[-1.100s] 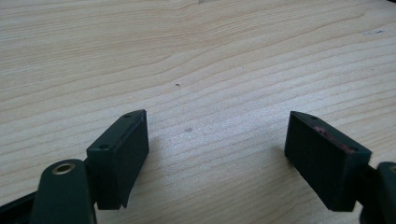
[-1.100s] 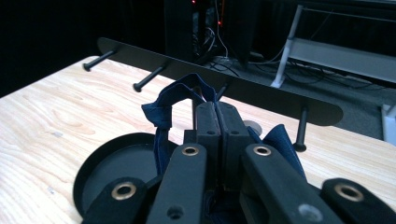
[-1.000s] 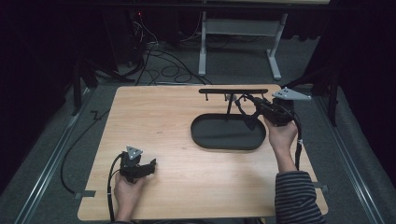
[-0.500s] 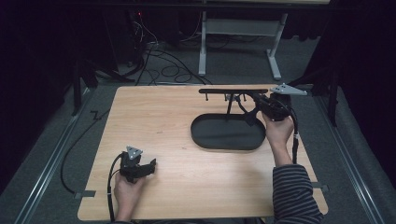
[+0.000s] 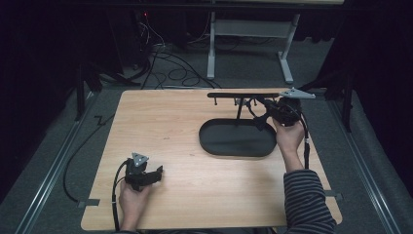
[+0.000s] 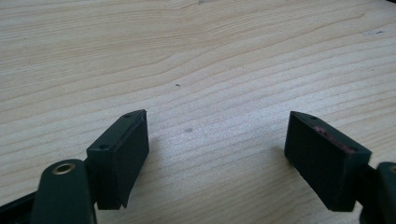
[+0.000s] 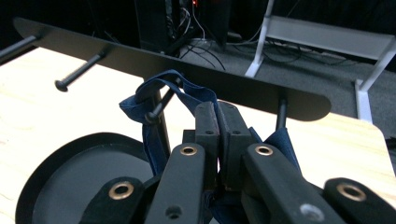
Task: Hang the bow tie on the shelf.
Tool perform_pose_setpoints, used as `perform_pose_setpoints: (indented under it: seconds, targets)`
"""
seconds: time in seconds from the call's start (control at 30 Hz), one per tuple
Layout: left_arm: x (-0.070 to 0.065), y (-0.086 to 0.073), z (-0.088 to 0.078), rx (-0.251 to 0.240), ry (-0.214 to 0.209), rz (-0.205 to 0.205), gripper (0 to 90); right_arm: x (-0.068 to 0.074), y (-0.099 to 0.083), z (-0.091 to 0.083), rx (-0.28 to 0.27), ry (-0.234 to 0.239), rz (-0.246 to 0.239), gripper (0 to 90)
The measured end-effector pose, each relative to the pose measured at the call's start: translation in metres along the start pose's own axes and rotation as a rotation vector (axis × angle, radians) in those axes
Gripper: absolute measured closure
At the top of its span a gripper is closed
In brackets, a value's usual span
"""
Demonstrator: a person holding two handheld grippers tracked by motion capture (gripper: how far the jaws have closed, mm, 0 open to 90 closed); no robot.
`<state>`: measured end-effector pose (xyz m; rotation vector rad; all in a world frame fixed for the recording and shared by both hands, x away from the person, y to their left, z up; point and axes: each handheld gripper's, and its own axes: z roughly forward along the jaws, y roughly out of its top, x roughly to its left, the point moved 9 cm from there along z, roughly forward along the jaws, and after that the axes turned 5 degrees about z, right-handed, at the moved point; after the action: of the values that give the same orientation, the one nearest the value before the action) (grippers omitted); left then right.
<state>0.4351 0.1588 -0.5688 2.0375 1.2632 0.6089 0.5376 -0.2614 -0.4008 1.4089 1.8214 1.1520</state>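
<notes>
1. The right gripper (image 7: 217, 116) is clamped on a blue strap (image 7: 187, 93), whose loop hangs over a peg of the black rack (image 7: 233, 91) at the table's (image 5: 195, 195) far right.
2. The rack stands on an oval black tray (image 5: 237, 139).
3. The left gripper (image 6: 217, 154) rests near left on bare wood, jaws wide apart, holding nothing.

One blue strap (image 7: 187, 95), one black rack (image 5: 243, 95), one oval tray (image 5: 237, 152), two grippers.

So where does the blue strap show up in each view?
High view: the blue strap is a dark loop at the right gripper, below the rack's bar.
Left gripper view: not in it.
Right gripper view: upper centre, looped over a peg, pinched by the gripper.
Shared landmark: black oval tray.
</notes>
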Motion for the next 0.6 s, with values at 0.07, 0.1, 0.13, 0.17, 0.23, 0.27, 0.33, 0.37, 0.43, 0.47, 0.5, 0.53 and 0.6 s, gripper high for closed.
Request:
perform_pose_setpoints:
  seconds: [0.07, 0.1, 0.13, 0.17, 0.23, 0.27, 0.33, 0.37, 0.43, 0.47, 0.5, 0.53, 0.6]
  targets:
    - [0.0, 0.0, 0.0, 0.0, 0.0, 0.0, 22.3, 0.0002, -0.0013, 0.0015, 0.008, -0.002, 0.002, 88.9]
    - [0.0, 0.0, 0.0, 0.0, 0.0, 0.0, 22.3, 0.0002, -0.0015, 0.0018, 0.01, -0.004, -0.001, 88.9]
    - [0.0, 0.0002, 0.0001, -0.002, 0.001, -0.002, 22.4, 0.0005, -0.0024, 0.0027, 0.016, -0.005, 0.003, 88.7]
    - [0.0001, 0.0002, 0.0002, -0.002, 0.001, -0.003, 22.4, 0.0005, -0.0024, 0.0027, 0.016, -0.005, 0.003, 88.7]
    - [0.0, 0.0003, 0.0002, -0.002, 0.001, -0.003, 22.4, 0.0, -0.0037, 0.0044, 0.024, -0.009, 0.001, 88.5]
    - [0.0001, 0.0001, 0.0001, -0.001, 0.001, -0.001, 22.4, -0.0001, -0.0048, 0.0052, 0.031, -0.01, 0.003, 88.4]
    - [0.0001, 0.0001, 0.0001, -0.001, 0.001, -0.001, 22.4, -0.0003, -0.006, 0.0069, 0.037, -0.011, 0.001, 88.2]
    - [0.0001, 0.0001, 0.0001, -0.001, 0.001, -0.001, 22.4, 0.0, -0.0064, 0.0072, 0.04, -0.012, 0.004, 87.9]
    - [0.0001, 0.0001, 0.0001, -0.001, 0.001, -0.001, 22.4, 0.0006, -0.0067, 0.0074, 0.042, -0.009, 0.002, 87.1]
    - [0.0001, 0.0001, 0.0001, -0.001, 0.001, -0.001, 22.4, 0.0008, -0.0072, 0.0076, 0.045, -0.01, 0.001, 86.2]
    - [0.0001, 0.0001, 0.0001, -0.001, 0.001, -0.001, 22.4, 0.001, -0.0076, 0.0081, 0.049, -0.009, 0.002, 85.0]
    - [0.0001, 0.0001, 0.0001, -0.001, 0.0, -0.001, 22.4, 0.0007, -0.0079, 0.0084, 0.051, -0.009, 0.004, 84.1]
    - [0.0001, 0.0, 0.0, 0.0, 0.0, -0.001, 22.3, 0.0, -0.0083, 0.0088, 0.052, -0.005, 0.015, 82.9]
